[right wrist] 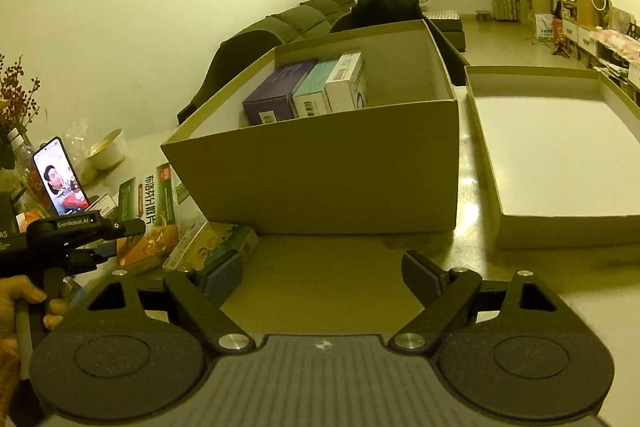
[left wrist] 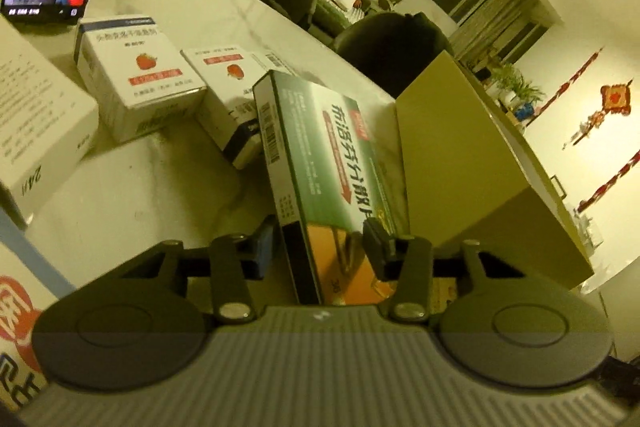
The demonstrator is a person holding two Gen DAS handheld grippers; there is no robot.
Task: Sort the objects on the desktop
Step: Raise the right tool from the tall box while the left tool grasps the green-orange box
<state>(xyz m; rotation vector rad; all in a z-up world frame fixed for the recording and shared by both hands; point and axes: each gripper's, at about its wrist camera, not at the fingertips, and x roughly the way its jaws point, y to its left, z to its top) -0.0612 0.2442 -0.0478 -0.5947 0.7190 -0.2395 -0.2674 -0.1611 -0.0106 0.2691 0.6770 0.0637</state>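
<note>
Green-and-orange cardboard medicine box (left wrist: 320,163): I'm gripping it upright in the left gripper (left wrist: 320,247) jaws, beside the tan cardboard box (right wrist: 320,171); right gripper (right wrist: 324,275) jaws hanging released, empty.

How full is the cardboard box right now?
Partly full: the cardboard box holds three small boxes at its far end; the rest looks empty.
</note>
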